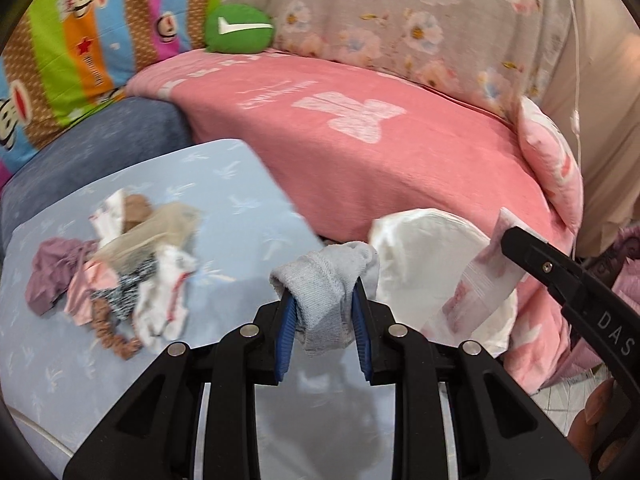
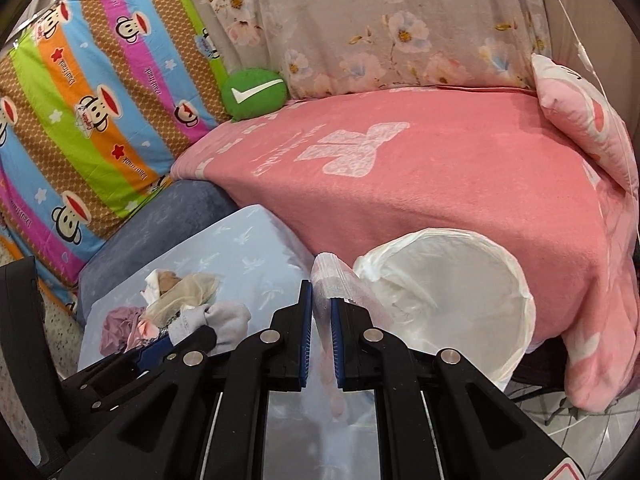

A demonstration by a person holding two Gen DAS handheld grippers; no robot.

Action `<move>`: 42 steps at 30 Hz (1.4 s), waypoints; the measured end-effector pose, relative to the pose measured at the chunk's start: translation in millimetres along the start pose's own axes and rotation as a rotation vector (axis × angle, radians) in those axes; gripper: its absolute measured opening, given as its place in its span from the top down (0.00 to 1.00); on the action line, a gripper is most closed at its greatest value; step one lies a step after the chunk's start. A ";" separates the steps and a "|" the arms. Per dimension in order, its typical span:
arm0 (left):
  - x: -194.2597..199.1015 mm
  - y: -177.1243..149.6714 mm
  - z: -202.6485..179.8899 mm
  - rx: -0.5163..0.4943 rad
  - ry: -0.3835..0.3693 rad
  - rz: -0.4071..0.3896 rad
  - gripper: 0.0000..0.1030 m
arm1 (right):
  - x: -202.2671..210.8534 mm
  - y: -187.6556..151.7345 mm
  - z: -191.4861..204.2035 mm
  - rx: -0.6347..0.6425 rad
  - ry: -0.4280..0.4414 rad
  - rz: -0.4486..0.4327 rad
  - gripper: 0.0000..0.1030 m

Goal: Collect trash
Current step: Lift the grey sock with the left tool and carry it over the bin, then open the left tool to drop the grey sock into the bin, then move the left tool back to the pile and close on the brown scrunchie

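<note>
A soft, ribbed grey sock [image 1: 326, 284] is hanging bunched between the blue pads of the left gripper [image 1: 323, 300], whose fingers are clamping it above the pale blue patterned sheet [image 1: 248, 200]. Just to its right, the right gripper [image 2: 321, 312] is pinching the crinkled rim of a translucent plastic bag [image 2: 324, 276], fingers pressing together on it. Beside that is gaping a round bin lined with a white, glossy liner [image 2: 444, 280]. A loose heap of fabric scraps [image 1: 120, 256] is lying on the sheet, well apart. A fuzzy pink blanket [image 1: 380, 140] is draping behind.
</note>
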State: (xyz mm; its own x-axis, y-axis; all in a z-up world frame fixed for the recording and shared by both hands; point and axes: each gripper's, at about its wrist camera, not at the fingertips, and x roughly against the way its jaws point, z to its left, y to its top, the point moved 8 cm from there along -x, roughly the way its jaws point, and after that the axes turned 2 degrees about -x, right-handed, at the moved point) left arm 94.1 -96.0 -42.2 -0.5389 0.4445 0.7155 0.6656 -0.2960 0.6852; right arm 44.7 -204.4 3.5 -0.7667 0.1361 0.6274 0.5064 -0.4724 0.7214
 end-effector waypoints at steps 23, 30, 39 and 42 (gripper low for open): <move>-62.3 20.7 -91.6 -0.151 -0.087 0.076 0.37 | -30.0 32.1 -87.6 -0.111 -0.108 0.002 0.83; -64.2 22.7 -77.3 -0.130 -0.050 0.064 0.36 | -35.5 27.3 -83.5 -0.113 -0.106 0.013 0.74; -55.9 14.3 -45.0 -0.082 0.017 0.056 0.36 | -39.4 2.5 -58.0 -0.072 -0.095 0.056 0.66; -51.7 10.5 -35.0 -0.062 0.025 0.057 0.36 | -37.4 -5.9 -48.4 -0.060 -0.087 0.067 0.64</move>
State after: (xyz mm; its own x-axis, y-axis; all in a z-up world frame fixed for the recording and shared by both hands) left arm 110.9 -151.7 -67.1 -0.5147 0.4042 0.7561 0.6626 -0.3721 0.6500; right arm 51.3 -248.9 -38.5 -0.6935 0.1767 0.6985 0.5286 -0.5340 0.6599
